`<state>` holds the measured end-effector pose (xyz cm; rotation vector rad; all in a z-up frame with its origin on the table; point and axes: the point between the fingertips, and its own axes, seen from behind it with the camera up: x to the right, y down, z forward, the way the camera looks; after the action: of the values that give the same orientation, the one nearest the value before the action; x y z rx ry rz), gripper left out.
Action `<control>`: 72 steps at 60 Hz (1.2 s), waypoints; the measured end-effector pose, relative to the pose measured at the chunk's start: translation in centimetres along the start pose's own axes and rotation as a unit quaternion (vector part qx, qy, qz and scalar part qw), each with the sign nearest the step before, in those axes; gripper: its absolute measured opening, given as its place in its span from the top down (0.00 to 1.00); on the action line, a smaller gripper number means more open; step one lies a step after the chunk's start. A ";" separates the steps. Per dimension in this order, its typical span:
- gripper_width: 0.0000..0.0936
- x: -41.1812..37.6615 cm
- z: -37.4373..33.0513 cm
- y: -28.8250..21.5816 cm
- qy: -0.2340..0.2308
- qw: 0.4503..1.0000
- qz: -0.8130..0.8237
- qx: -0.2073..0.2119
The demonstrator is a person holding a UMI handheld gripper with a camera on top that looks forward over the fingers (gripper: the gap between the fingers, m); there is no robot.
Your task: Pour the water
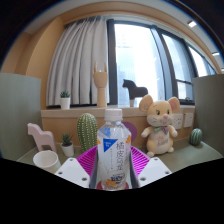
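A clear plastic bottle (114, 148) with a white cap and a blue, white and orange label stands upright between my fingers. Both magenta pads (88, 160) press against its sides, so my gripper (113, 172) is shut on it and holds it above the table. A white cup (46, 160) stands on the table to the left, ahead of the left finger. I cannot tell the water level in the bottle.
A green cactus figure (88, 130) and a small potted plant (67, 146) stand left of the bottle. A plush mouse (158, 124) sits to the right, a small cactus (196, 136) beyond it. A pink llama figure (40, 135) stands at the far left. Window and curtains lie behind.
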<state>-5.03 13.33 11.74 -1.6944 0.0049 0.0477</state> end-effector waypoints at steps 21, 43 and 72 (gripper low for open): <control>0.10 1.0 -4.7 5.4 0.016 0.996 0.039 -0.077; 0.09 -3.0 -21.7 9.0 -0.004 0.994 0.009 -0.112; 0.08 -4.4 -33.8 0.6 -0.022 0.997 0.001 -0.071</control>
<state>-8.50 -20.42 15.41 -1.8348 -0.0301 0.0895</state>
